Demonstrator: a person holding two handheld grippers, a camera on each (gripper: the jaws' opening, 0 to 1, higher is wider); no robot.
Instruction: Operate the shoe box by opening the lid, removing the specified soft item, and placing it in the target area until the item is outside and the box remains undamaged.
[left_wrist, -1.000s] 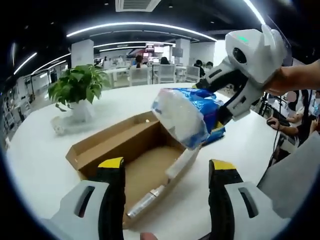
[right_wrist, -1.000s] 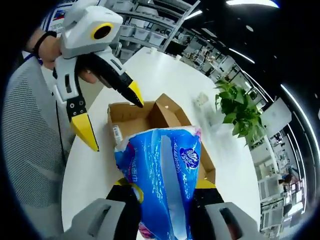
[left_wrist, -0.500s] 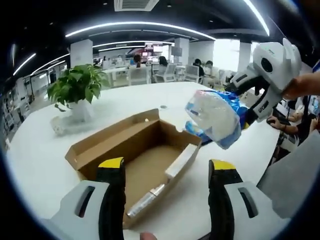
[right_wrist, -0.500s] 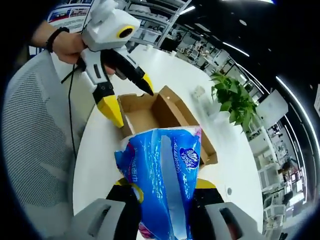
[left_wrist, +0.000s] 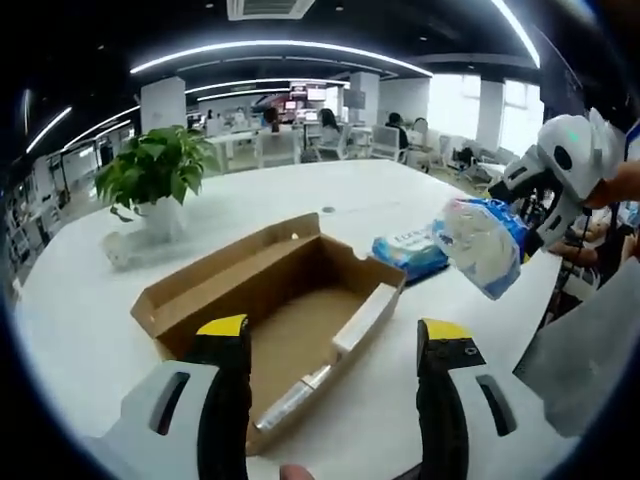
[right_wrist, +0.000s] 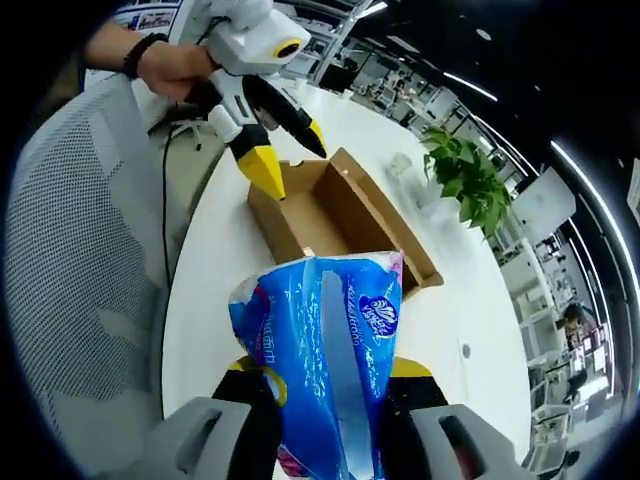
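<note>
Since a second ago the right gripper (left_wrist: 535, 215) is carrying the blue tissue pack (left_wrist: 482, 243) away from over the shoe box (left_wrist: 285, 320), now holding it in the air past the box's right end, above the white table (left_wrist: 90, 330). Its jaws are pinching the tissue pack (right_wrist: 325, 370). Left gripper (left_wrist: 335, 345) is sitting spread, gripping nothing, in front of the open box (right_wrist: 335, 215). A second blue pack (left_wrist: 410, 253) is lying on the table beside the box. Potted plant (left_wrist: 155, 180) is standing behind.
</note>
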